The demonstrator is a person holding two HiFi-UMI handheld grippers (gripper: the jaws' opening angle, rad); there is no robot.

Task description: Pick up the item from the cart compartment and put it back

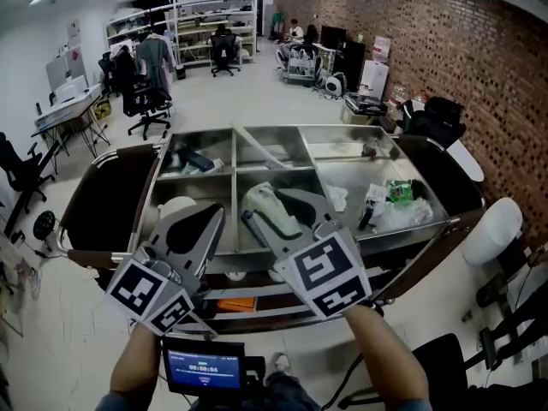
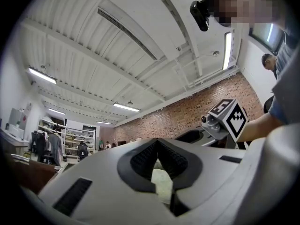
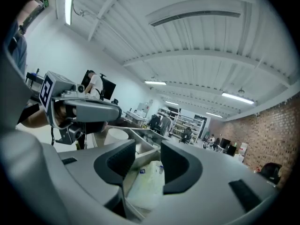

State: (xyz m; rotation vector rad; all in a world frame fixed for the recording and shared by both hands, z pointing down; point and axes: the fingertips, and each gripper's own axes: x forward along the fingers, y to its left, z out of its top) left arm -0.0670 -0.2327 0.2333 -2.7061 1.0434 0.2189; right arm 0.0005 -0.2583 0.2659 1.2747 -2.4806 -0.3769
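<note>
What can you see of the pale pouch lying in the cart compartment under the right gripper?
The pale pouch is a soft, whitish-green pack, slightly crumpled and plastic-looking, with a small blue mark near its far end. It lies in the middle front compartment of the steel cart, beside a divider wall. The right gripper hovers over it, jaws open on either side, pads not pressing it.

The steel cart (image 1: 342, 129) is split by partitions into compartments. In the back row, a dark flat item (image 1: 196, 159) lies at left, a slanting pale strip (image 1: 262, 149) in the middle, and a small dark object (image 1: 370, 151) at right. In the front row, a white round thing (image 1: 175, 205) sits at left, a pale pouch (image 1: 267, 205) in the middle, and clear wrappers with a green packet (image 1: 399, 190) at right.
</note>
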